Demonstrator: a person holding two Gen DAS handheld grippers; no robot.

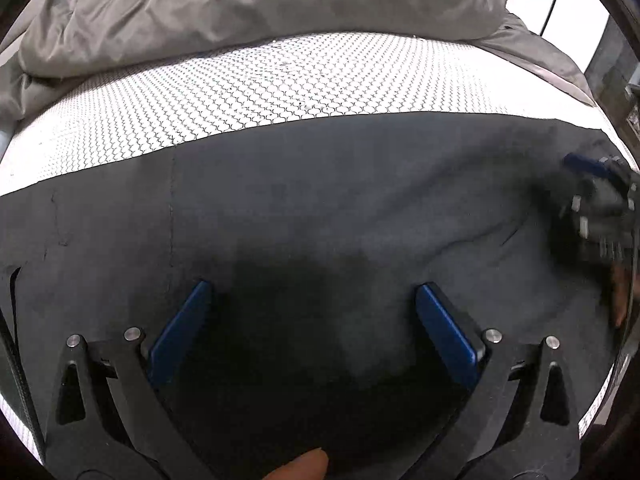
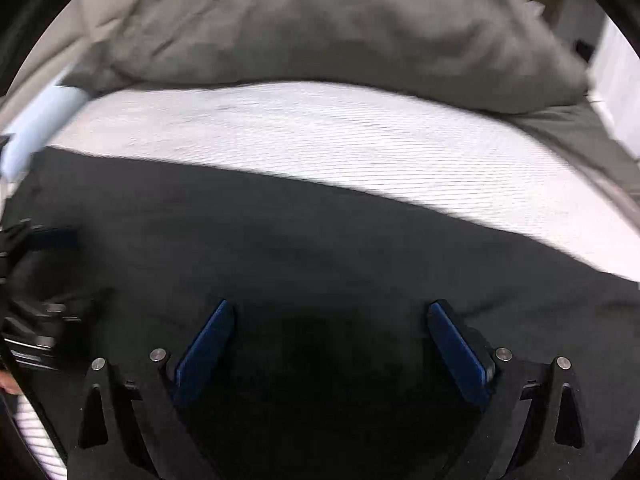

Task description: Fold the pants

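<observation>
Left wrist view: the left gripper (image 1: 314, 292) angles steeply down over dark pants (image 1: 320, 208) spread flat on a bed. Its two blue pads (image 1: 182, 328) stand wide apart, released, with nothing caught between them; only cloth lies below. A fingertip (image 1: 308, 465) of the person shows at the bottom edge, behind the jaws. The far edge of the pants runs straight across the white patterned sheet (image 1: 248, 92), and a stitched seam drops down the cloth at left. A grey pillow (image 1: 256, 0) sits beyond the sheet. At the right edge, blurred, the right gripper (image 1: 596, 204) hangs above the same garment, a bit of the hand (image 1: 620, 296) holding it just below.

Right wrist view: the picture is smeared by motion. The right gripper (image 2: 330, 320) also tilts down at the pants (image 2: 320, 240), jaws spread to their widest and empty, blue pads (image 2: 204, 348) clear of the fabric. The pants fill the lower half, their edge slanting across the sheet (image 2: 360, 140), with the pillow (image 2: 340, 28) behind. At far left the left gripper (image 2: 32, 280) shows as a dark blur over the cloth, well apart from the right one.
</observation>
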